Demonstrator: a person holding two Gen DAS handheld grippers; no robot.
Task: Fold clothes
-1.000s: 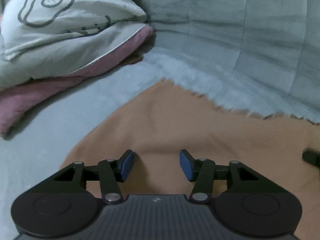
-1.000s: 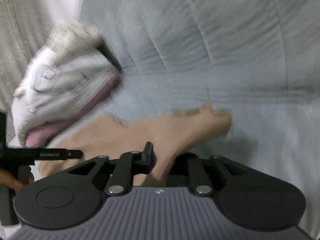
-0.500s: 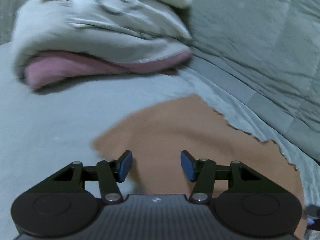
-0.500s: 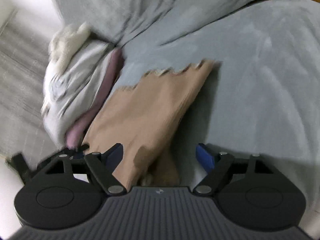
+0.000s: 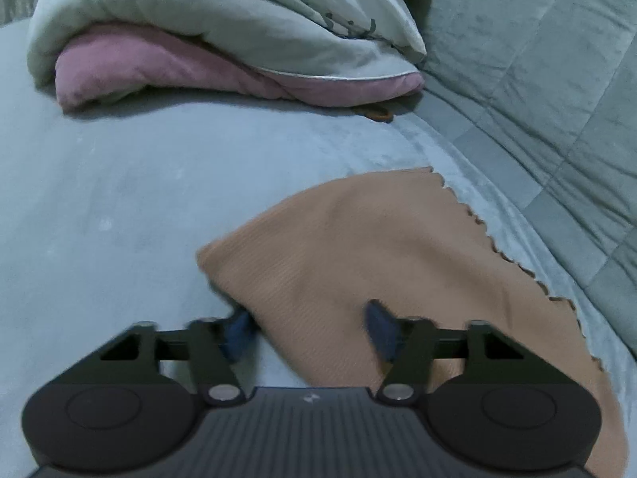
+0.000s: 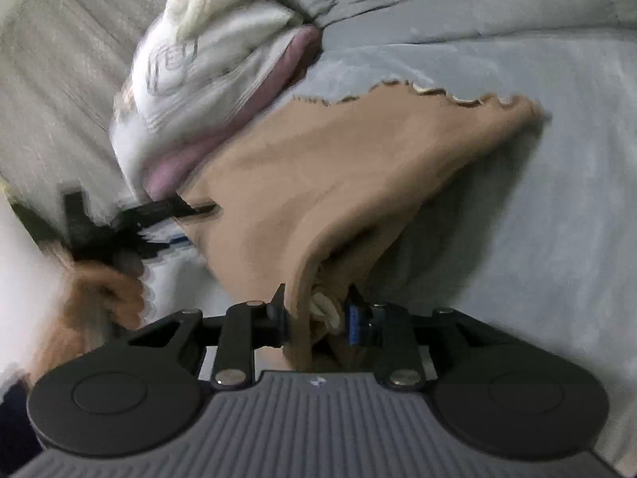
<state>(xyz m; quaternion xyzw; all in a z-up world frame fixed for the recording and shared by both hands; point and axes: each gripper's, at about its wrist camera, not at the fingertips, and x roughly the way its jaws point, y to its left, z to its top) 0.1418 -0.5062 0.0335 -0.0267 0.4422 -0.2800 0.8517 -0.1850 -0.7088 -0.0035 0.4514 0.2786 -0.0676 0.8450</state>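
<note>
A tan garment (image 5: 370,247) with a scalloped hem lies on the grey-blue cushion (image 5: 119,199). My left gripper (image 5: 308,328) hovers over its near corner. The blue pads (image 5: 239,330) stand apart, the jaws are closing, and the cloth's edge runs between them without being pinched. In the right wrist view the tan garment (image 6: 318,175) is lifted into a fold. My right gripper (image 6: 316,314) is closing on that bunched fold, both pads pressing on it. The left gripper (image 6: 167,215) shows blurred at the garment's left edge, held by a hand (image 6: 99,290).
A stack of folded clothes (image 5: 223,28), pale grey over pink, sits at the back left and also shows as a stack (image 6: 191,91) in the right wrist view. A quilted grey backrest (image 5: 537,79) rises on the right. A small orange-brown item (image 5: 378,113) lies under the stack's edge.
The left view has rolled and shifted, so the garment's corner now sits between the left pads. The right gripper opened wide, then closed on a bunched fold of the tan garment.
</note>
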